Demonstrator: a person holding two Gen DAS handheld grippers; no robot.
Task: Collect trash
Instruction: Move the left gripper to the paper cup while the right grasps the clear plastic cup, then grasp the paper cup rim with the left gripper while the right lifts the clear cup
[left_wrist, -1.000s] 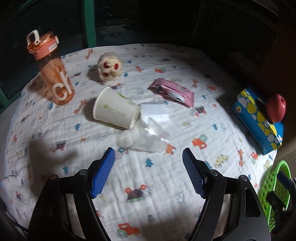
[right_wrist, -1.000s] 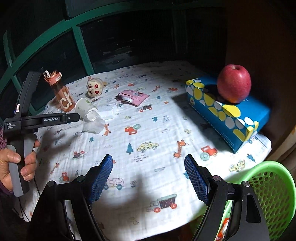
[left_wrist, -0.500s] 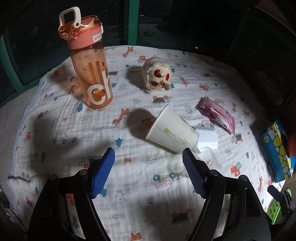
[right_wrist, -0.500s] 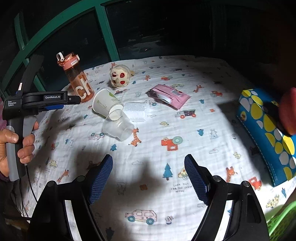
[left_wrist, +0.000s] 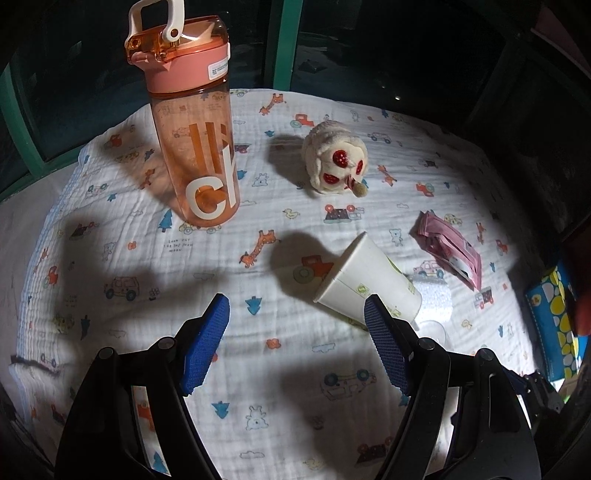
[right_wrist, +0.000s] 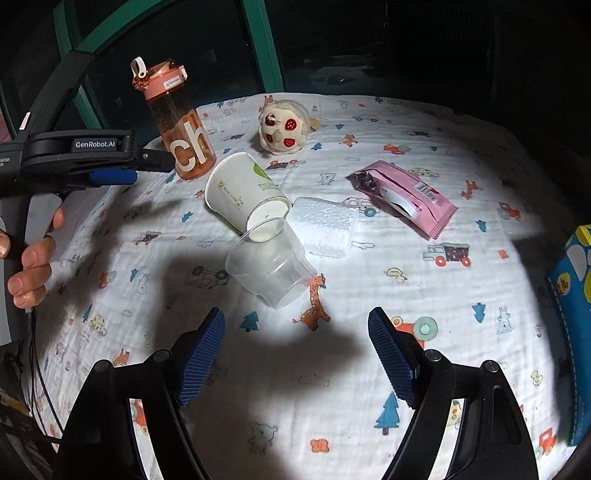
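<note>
Table (right_wrist: 369, 369) covered w/ a white crinkled cloth (left_wrist: 258, 354) printed w/ cartoon cars, giraffes, trees. Lit by a bright pool in the middle, edges fall off to near black. Behind the table: green window frame (right_wrist: 258, 44) w/ dark panes.

Trash sits mid-table: paper cup (right_wrist: 243, 192) on its side, its base poking into the mouth of a clear plastic cup (right_wrist: 269, 269), also tipped over. White foam piece (right_wrist: 325, 229) touches both cups on the right; pink torn wrapper (right_wrist: 406, 195) lies near, further right. Upright orange water bottle (left_wrist: 192, 122) and a small cream plush toy (left_wrist: 336, 162) stand toward the back.

Left gripper (left_wrist: 295, 325): fingers spread wide, nothing between them, paper cup just past the right fingertip. Right gripper (right_wrist: 295, 332): fingers wide apart, empty, clear cup just ahead.

Hard to see: blue dotted box (right_wrist: 572, 314) cut off at right edge; clear cup mostly hidden in left view; person's hand (right_wrist: 29, 266) only partly in frame.
</note>
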